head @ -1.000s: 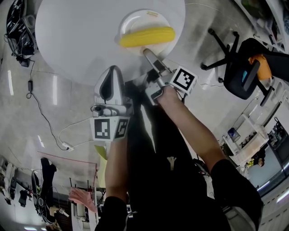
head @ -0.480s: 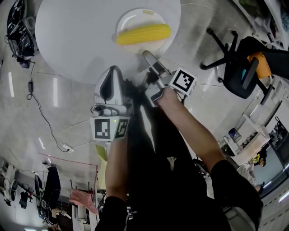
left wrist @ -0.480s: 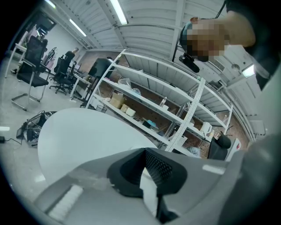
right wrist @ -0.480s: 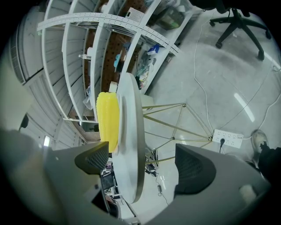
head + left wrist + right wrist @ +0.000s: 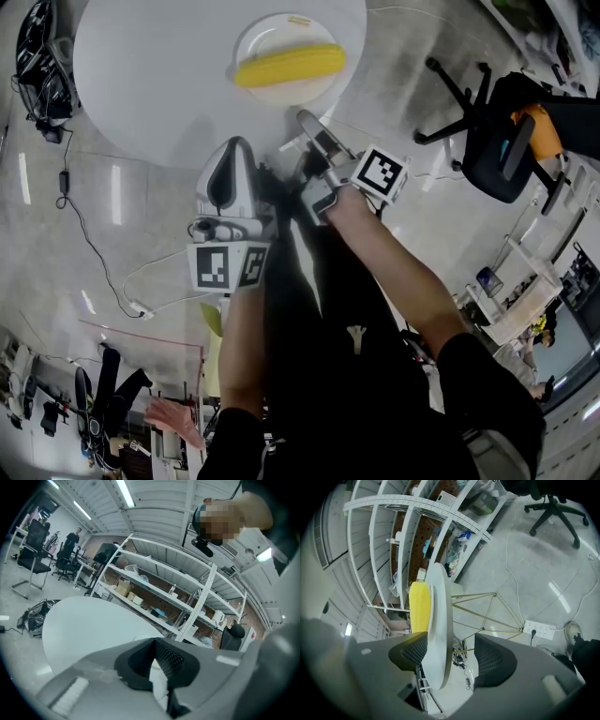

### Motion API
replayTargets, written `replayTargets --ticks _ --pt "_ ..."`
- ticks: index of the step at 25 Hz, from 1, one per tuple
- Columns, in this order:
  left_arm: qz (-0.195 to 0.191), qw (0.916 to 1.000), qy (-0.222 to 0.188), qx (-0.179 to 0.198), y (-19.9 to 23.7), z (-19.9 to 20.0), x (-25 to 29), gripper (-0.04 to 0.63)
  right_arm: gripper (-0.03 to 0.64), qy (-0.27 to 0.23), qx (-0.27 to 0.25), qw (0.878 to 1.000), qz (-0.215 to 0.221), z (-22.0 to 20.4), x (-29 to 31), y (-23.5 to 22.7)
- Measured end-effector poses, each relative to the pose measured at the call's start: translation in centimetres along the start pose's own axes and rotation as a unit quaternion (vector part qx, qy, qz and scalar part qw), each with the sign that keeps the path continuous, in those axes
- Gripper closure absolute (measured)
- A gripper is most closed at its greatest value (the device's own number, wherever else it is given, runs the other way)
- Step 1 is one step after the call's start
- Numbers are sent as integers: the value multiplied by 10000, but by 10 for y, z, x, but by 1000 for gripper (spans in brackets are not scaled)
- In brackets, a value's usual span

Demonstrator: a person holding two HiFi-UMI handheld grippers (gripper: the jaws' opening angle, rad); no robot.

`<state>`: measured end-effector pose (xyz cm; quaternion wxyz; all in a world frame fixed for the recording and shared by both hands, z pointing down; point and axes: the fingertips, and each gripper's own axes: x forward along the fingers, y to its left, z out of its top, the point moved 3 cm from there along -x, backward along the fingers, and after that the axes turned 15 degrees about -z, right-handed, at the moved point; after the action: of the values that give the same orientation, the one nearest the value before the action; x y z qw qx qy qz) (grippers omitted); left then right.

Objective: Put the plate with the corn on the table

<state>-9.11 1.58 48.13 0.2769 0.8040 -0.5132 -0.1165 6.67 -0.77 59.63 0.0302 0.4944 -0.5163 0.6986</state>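
One white plate (image 5: 281,28) with one yellow corn cob (image 5: 289,66) lies on the single round white table (image 5: 159,75), near the edge facing the person. The right gripper (image 5: 307,120) is just beside that edge, its two jaws apart after closing partly just now. They pinch nothing. The left gripper (image 5: 234,142), near the same edge, has its jaws pressed together and empty.

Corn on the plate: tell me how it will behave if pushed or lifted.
The corn is a round cob lying loose across the plate, so a push would probably roll it. It looks stiff and should lift whole.
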Motion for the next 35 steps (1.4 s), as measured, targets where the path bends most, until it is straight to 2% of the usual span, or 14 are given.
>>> replayTargets --ticks 3,10,14,21,24,28,35 --pt "-14 10000 -13 8 -5 0 -2 592 333 -32 -19 10000 -55 0 -5 -3" --pt "-85 10000 -15 13 -14 -3 -4 592 377 -94 6 9999 -53 -2 -18 -7" --pt "-139 9999 -6 30 -20 -2 -4 592 434 -156 36 9997 -179 -3 -27 -10" --pt "-205 9997 -70 95 -27 12 -5 592 596 -209 -29 9992 -338 -7 -42 -3" --pt "-230 9996 -104 121 -30 20 -5 592 607 -202 -47 9988 -442 -8 -48 -1" --pt "-283 9993 -140 183 -37 32 -3 592 607 -180 -160 9995 -208 -8 -53 11" --pt "-257 9993 -145 218 -45 50 -3 592 607 -70 -317 9992 -228 -10 -65 28"
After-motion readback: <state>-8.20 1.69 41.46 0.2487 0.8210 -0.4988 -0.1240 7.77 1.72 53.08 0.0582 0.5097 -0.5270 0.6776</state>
